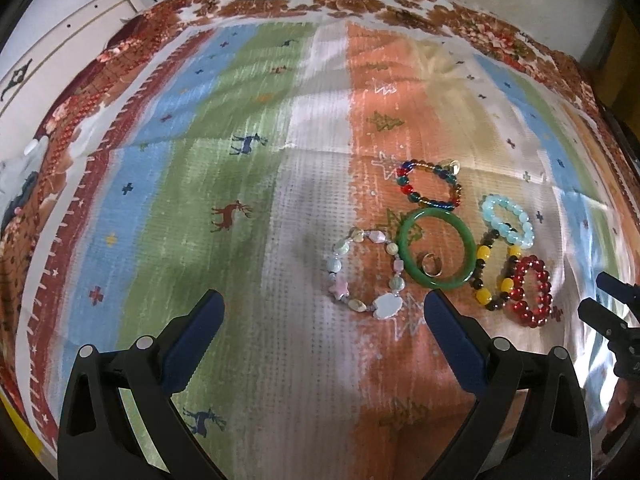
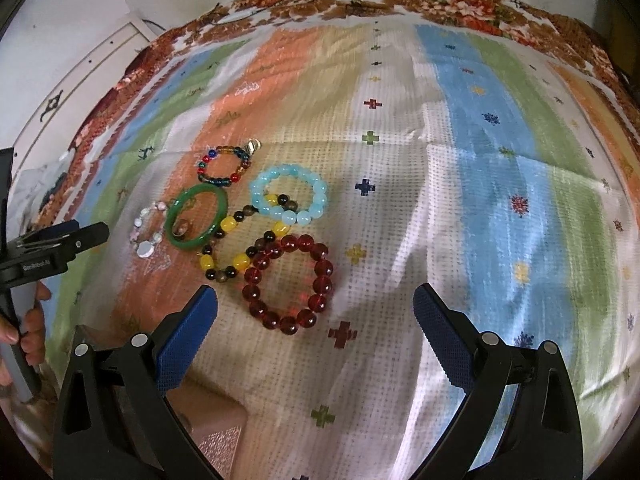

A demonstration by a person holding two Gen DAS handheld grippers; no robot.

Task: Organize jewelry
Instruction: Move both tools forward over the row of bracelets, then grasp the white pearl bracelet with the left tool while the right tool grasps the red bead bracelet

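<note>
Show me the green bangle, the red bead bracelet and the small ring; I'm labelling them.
green bangle (image 1: 468, 240), left wrist view, right side of hoop
red bead bracelet (image 2: 324, 268), right wrist view, right-side bead
small ring (image 1: 431, 265), left wrist view, band

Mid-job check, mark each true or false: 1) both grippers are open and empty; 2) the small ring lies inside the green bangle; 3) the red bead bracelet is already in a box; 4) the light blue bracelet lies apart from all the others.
1) True: left gripper and right gripper stand open, holding nothing.
2) True: the small ring sits within the green bangle.
3) False: the red bead bracelet lies on the striped cloth.
4) False: the light blue bracelet overlaps the yellow and dark bead bracelet.
</note>
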